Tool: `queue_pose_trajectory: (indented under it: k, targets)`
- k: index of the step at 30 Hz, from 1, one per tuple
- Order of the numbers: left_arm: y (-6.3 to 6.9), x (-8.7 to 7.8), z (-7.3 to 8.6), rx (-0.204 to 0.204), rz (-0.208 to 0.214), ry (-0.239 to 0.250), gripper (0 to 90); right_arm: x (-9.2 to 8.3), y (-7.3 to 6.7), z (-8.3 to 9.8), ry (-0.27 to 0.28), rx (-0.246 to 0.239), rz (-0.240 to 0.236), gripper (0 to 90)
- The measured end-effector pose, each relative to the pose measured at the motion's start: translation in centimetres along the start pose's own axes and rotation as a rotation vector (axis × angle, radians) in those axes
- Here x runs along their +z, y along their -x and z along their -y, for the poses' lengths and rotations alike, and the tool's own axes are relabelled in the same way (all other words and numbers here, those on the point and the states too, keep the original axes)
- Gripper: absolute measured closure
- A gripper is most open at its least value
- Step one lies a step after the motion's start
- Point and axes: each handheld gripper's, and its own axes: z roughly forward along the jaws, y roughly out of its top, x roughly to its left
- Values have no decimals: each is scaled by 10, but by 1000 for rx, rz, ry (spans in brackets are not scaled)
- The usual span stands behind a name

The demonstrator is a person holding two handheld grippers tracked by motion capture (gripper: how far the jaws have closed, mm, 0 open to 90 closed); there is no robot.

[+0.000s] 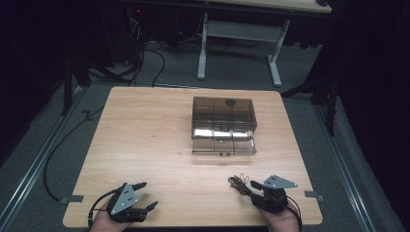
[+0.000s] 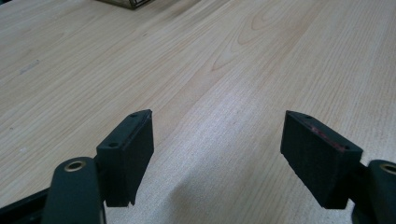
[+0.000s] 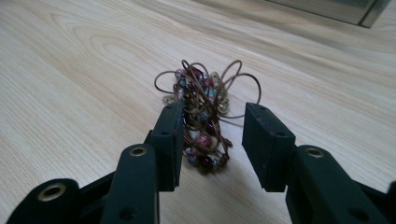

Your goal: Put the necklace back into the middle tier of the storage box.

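While the left tongs point(image 1: 145, 195) are held low over the near left corner of the tabletop point(image 1: 145, 130), their jaws are spread wide with nothing between them. In the left gripper view, bare pale wood is seen in the gap between the two black pads point(image 2: 128, 151), and a corner of the box is caught at the far top edge. A person's hand point(image 1: 104, 220) is seen behind these tongs at the near edge, and a black cable is looped beside it.

Toward the middle of the tabletop, somewhat to the right and far from both hands, a smoky transparent drawer box point(image 1: 223, 113) is placed. Its lower drawer point(image 1: 224, 146) is pulled out toward the near side, and a small dark item, too small to be identified, is seen at its front edge.

Further right, near the near right corner, a beaded bracelet point(image 1: 238, 183) made of thin brown wire loops and red, blue and pale beads is lying in a tangle on the wood. The right tongs point(image 1: 251, 187) are pointed at it from the right. In the right gripper view the bracelet point(image 3: 203, 114) is seen between the jaws, close against the left pad point(image 3: 170, 140), while a clear gap is left before the other pad. The jaws are therefore parted, and no squeeze on the bracelet is shown. A grey three-cornered plate point(image 1: 279, 182) is carried on top of these tongs.
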Motion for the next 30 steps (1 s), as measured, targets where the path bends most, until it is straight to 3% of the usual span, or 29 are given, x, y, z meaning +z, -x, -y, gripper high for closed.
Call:
queue_pose_trajectory:
  k: [5,10,11,14,21,22,30]
  targets:
    - [0,0,0,0,-3,0,261,-7,9,4,13,40,14,648]
    - [0,-1,0,-5,-7,6,261,-7,16,4,-10,63,38,727]
    - [0,-1,0,-7,-6,4,261,-5,20,3,-51,68,56,761]
    - [0,-1,0,-7,-5,10,261,-4,22,2,-77,77,59,773]
    - [-1,-2,1,-12,-3,19,261,2,19,-10,-168,28,79,767]
    - [-1,-2,1,-11,-3,19,260,4,20,-15,-202,21,87,767]
    - [0,-2,1,-9,1,21,260,8,23,-29,-321,31,95,772]
